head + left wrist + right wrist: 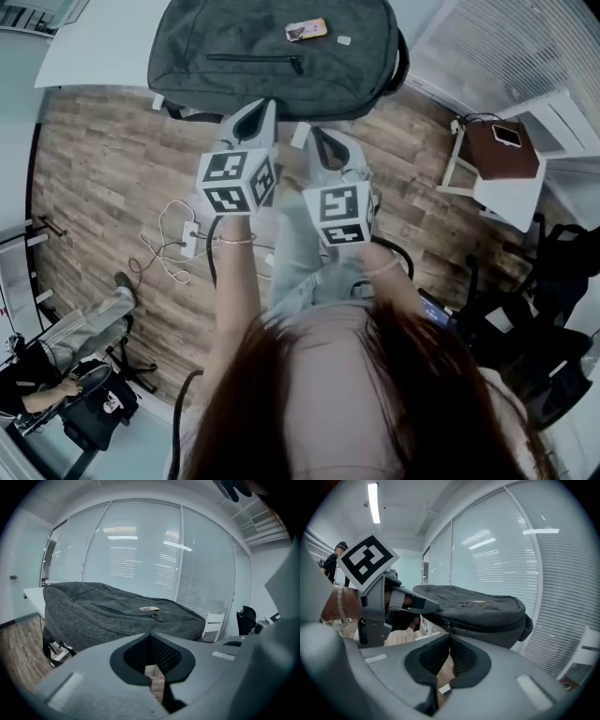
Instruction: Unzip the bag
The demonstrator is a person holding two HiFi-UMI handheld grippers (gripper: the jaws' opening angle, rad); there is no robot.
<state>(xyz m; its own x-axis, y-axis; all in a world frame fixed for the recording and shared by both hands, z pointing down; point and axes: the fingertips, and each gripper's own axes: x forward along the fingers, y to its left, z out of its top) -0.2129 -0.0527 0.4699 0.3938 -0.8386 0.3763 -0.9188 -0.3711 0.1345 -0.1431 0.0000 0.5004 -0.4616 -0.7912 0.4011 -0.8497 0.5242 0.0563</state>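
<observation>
Two tools, the left tool (265,105) and the right tool (312,131), each have jaws together with nothing held. Just beyond them one grey backpack (272,52) lies on the white table (103,42), with one small flat object (307,30) on it.

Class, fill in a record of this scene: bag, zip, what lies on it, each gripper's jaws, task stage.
Bag: grey backpack lying flat on white table
Zip: front zip looks closed
On bag: small flat item
Left gripper: jaws together, empty
Right gripper: jaws together, empty
Stage: unzipping not begun
</observation>
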